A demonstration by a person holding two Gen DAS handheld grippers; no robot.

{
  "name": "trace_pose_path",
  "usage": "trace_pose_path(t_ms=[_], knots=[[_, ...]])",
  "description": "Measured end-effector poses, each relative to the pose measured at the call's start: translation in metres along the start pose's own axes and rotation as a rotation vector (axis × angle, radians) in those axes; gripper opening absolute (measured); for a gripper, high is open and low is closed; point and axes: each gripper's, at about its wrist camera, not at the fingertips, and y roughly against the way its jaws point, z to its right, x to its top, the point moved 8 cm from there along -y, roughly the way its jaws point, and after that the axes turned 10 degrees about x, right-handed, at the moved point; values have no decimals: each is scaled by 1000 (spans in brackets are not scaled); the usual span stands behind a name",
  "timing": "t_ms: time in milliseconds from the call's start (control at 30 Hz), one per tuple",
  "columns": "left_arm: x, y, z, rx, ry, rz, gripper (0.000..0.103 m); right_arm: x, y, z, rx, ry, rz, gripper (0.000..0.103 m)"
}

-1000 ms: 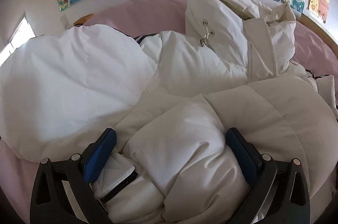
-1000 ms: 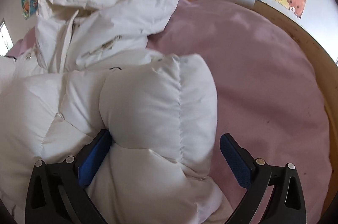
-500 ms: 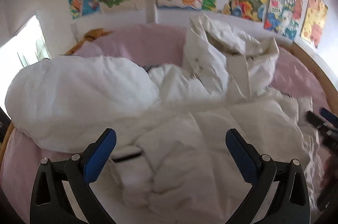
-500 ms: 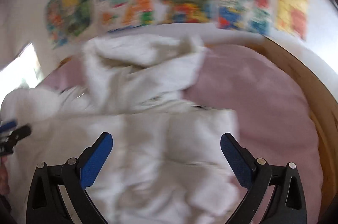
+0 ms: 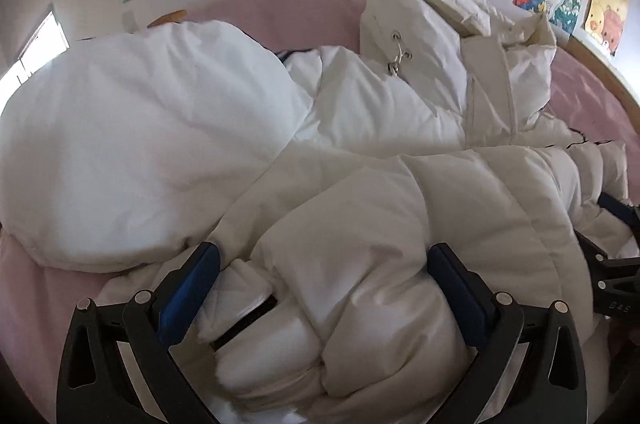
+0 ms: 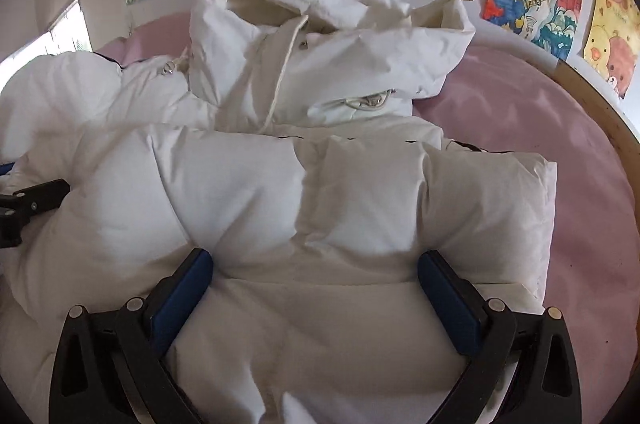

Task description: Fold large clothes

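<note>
**Puffer jacket half folded, both grippers set over the near edge**

On the left, a white duvet (image 5: 132,144) is heaped on the pink bed (image 6: 560,152). The white jacket (image 6: 320,192) is spread across the middle, hood (image 6: 320,36) far. The left gripper (image 5: 320,284) is held spread wide, the bunched near-left fold lying between its fingers, unpinched. The right gripper (image 6: 316,284) is likewise spread over the near-right panel. The fold appears to be midway; next, closing on the padded edge is likely called for.
</note>
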Motion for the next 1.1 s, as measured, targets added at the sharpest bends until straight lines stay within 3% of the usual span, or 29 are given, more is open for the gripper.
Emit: trace_pose_path(t_ms=[167, 267, 433, 533, 700, 833, 900, 933, 967, 1000, 1067, 1100], knots=[[8, 80, -61, -81, 119, 142, 102, 14, 58, -7, 60, -43, 104, 103], [-1, 106, -127, -55, 247, 170, 102, 17, 91, -21, 84, -41, 128, 103], [-34, 67, -257, 58, 569, 79, 102, 6, 126, -48, 135, -33, 154, 103], [-45, 38, -304, 8, 771, 29, 102, -8, 137, -64, 151, -42, 164, 103], [-32, 19, -334, -118, 932, 67, 102, -18, 140, -86, 173, -45, 157, 103], [-31, -2, -350, -165, 1082, 26, 101, -20, 144, -91, 169, -54, 176, 103], [-35, -5, -362, -190, 1147, 33, 91, -23, 144, -87, 164, -83, 177, 103], [-36, -3, -369, -194, 1164, 40, 65, -25, 144, -84, 161, -98, 175, 103], [-35, -4, -373, -210, 1175, 32, 48, -26, 144, -81, 157, -108, 175, 103], [-35, -5, -375, -221, 1187, 30, 41, -27, 145, -77, 150, -123, 177, 103], [-30, -3, -382, -224, 1198, 46, 15, -29, 147, -71, 141, -145, 182, 103], [-29, 2, -385, -203, 1193, 61, 11, -30, 148, -68, 137, -154, 185, 103]])
